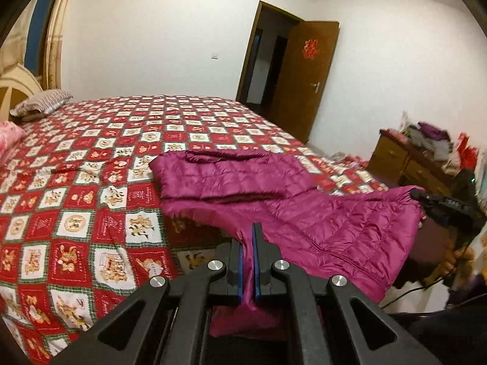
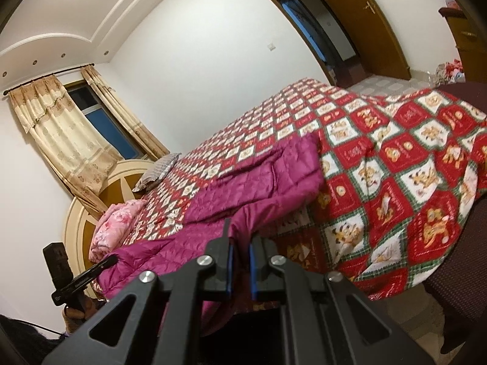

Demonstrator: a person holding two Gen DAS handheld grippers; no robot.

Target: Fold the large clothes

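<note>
A magenta quilted down jacket lies partly folded on the bed's red patchwork quilt, its near part lifted off the bed edge. My left gripper is shut on the jacket's near hem, and the fabric runs between the blue pads. At the far right, my right gripper pinches the jacket's other corner. In the right wrist view, the right gripper is shut on the jacket, with cloth pinched between its pads. The left gripper grips the jacket edge at the lower left.
A striped pillow and a pink folded blanket lie by the headboard. A brown door stands open beyond the bed. A cluttered wooden dresser is at the right. Curtains hang by the window.
</note>
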